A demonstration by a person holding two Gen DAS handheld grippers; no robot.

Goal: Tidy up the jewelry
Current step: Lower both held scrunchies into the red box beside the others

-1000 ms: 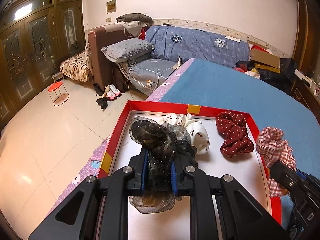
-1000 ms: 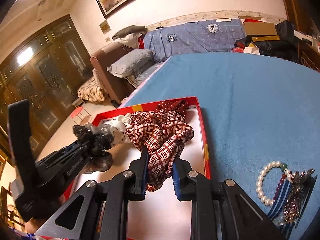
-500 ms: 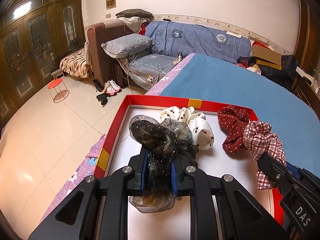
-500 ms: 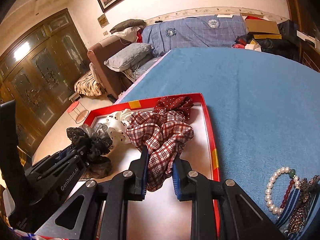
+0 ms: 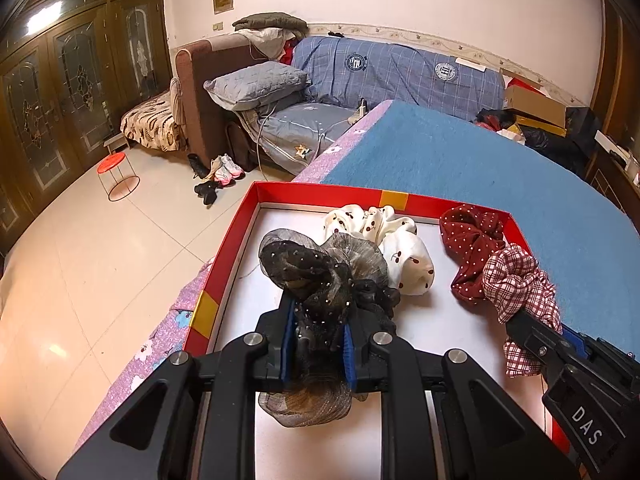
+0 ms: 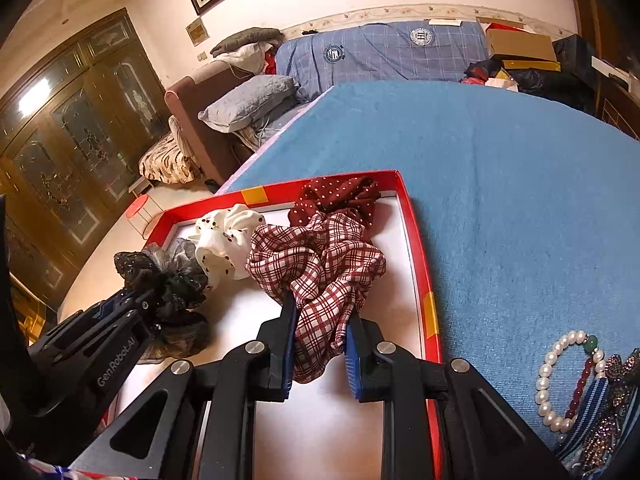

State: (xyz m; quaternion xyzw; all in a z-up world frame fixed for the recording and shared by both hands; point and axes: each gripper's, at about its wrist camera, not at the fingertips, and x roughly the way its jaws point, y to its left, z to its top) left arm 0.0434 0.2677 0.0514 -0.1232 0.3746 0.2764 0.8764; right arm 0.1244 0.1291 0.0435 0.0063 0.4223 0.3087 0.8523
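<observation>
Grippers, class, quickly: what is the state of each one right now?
Left gripper: closed on the black mesh scrunchie.
Right gripper: closed on the red plaid scrunchie.

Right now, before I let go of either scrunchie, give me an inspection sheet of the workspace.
Surface: blue cloth over the table.
Job's things: red box holds a white scrunchie and a dotted red scrunchie; pearl bracelet lies on the cloth outside the box.
Clutter: beaded bracelet, striped ribbon and sparkly clips beside the pearls.
Grippers: left gripper shut on the black scrunchie; right gripper shut on the plaid scrunchie, both over the box.
Cables: nothing seen on the table.
Surroundings: sofa, red stool.
</observation>
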